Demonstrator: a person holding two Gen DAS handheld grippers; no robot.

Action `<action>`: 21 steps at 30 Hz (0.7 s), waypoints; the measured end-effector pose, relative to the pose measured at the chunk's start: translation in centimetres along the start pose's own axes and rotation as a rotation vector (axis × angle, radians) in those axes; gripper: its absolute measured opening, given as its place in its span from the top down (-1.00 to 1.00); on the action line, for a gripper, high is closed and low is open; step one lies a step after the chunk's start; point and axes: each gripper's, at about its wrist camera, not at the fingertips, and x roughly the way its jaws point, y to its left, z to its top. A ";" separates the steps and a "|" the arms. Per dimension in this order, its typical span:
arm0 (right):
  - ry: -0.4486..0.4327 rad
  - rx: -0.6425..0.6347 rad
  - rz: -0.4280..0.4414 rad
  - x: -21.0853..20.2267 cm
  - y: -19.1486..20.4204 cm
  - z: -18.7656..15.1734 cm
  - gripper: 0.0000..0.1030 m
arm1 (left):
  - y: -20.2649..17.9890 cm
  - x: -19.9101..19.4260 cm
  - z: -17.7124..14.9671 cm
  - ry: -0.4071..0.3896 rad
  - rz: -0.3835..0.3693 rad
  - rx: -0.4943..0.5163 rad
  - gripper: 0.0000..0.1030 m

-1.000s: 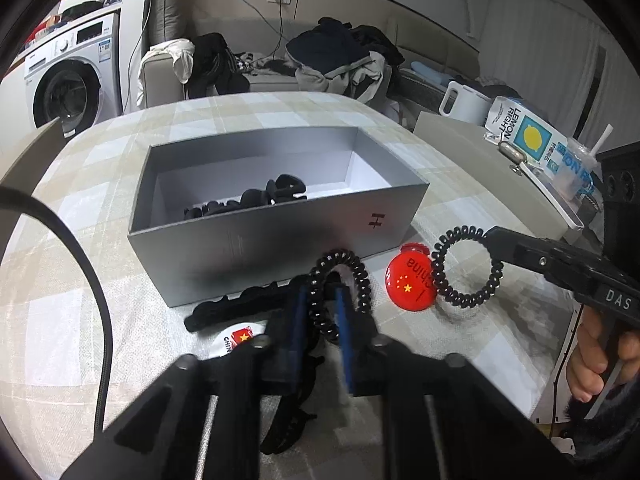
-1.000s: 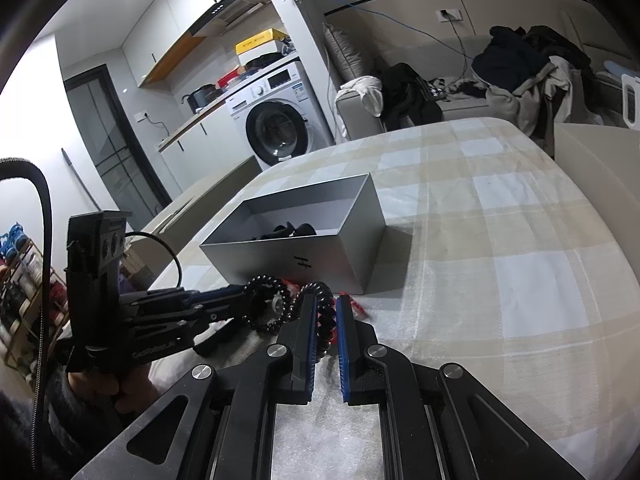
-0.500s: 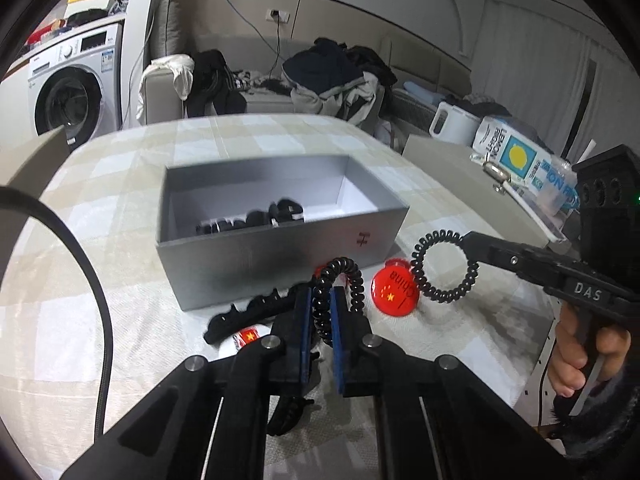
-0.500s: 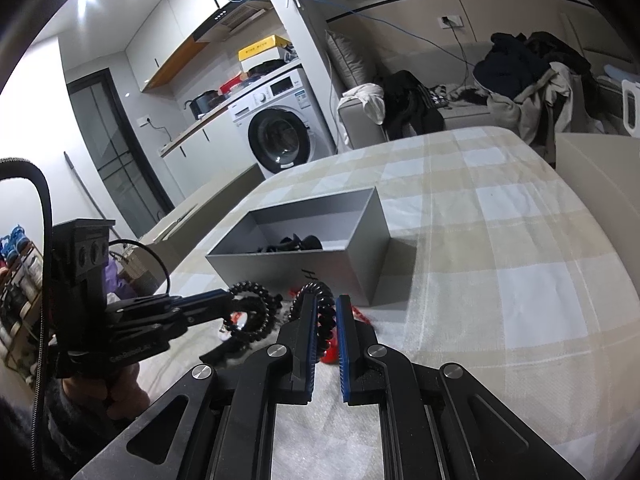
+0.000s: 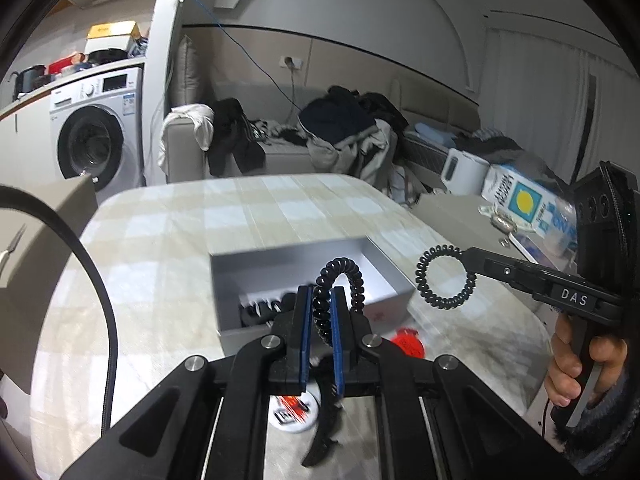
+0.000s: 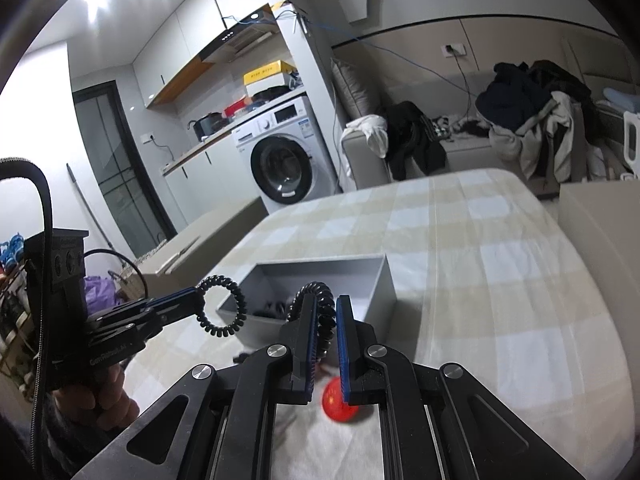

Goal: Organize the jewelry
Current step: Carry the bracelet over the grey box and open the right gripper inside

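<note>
My left gripper [image 5: 322, 294] is shut on a black spiral hair tie [image 5: 340, 270], held in the air just in front of the open grey box [image 5: 280, 254]. In the right wrist view the same gripper [image 6: 196, 294] carries that tie [image 6: 221, 306] at the left. My right gripper [image 6: 326, 302] is shut on a second black spiral hair tie [image 6: 320, 312] above the box's [image 6: 320, 264] near side. The left wrist view shows it [image 5: 468, 258] at the right with its tie [image 5: 446, 276]. Dark hair pieces [image 5: 264, 306] lie inside the box.
On the checked tablecloth [image 5: 160, 248] in front of the box lie a red round badge [image 5: 408, 342], a white badge [image 5: 294, 412] and a black hair clip [image 5: 324, 436]. A carton and a white kettle [image 5: 464, 172] stand at the right. A sofa with clothes is behind.
Both grippers have risen off the table, each with its spiral hair tie still pinched. The box and badges now sit lower in both views.
</note>
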 end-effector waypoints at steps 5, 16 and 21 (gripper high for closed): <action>-0.019 -0.002 0.007 0.7 0.6 1.4 0.84 | 1.0 0.5 0.9 -0.022 0.026 -0.013 0.91; -0.013 0.004 0.013 3.1 1.0 2.8 0.84 | 1.7 1.5 1.7 -0.046 0.065 -0.030 0.91; 0.007 0.016 0.005 4.6 0.6 2.9 0.84 | 2.1 2.2 1.7 -0.040 0.087 -0.026 0.91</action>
